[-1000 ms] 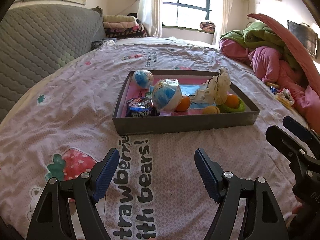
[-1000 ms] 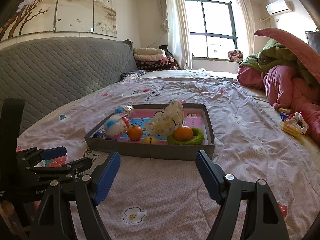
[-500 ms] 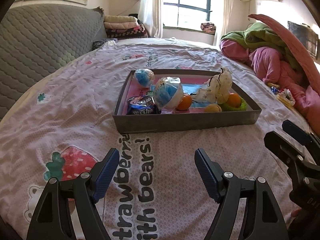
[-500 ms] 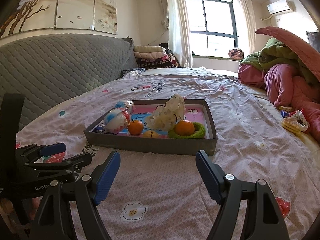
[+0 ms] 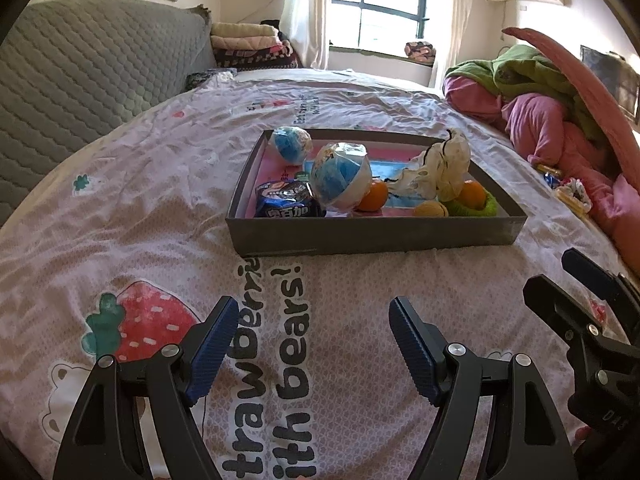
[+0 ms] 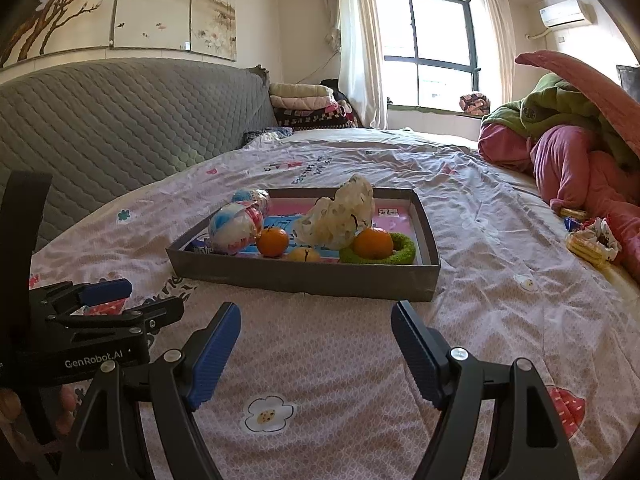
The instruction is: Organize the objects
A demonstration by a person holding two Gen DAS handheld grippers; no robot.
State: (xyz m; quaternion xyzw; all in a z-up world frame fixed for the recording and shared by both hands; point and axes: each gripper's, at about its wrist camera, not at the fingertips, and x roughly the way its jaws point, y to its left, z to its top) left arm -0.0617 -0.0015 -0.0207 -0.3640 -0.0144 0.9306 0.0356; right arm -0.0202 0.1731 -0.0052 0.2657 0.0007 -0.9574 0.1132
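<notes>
My left tool [image 5: 310, 344] and right tool [image 6: 316, 346] were both wide and held nothing. The toys and oranges [image 6: 373, 243] sat in the tray [image 6: 304, 276] on the bed [image 6: 500, 308]. Snacks [image 6: 592, 240] lay outside it.

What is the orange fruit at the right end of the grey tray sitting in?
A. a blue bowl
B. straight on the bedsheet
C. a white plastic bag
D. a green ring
D: in the right wrist view the orange sits inside the green ring within the grey tray, next to the crumpled white bag.
</notes>
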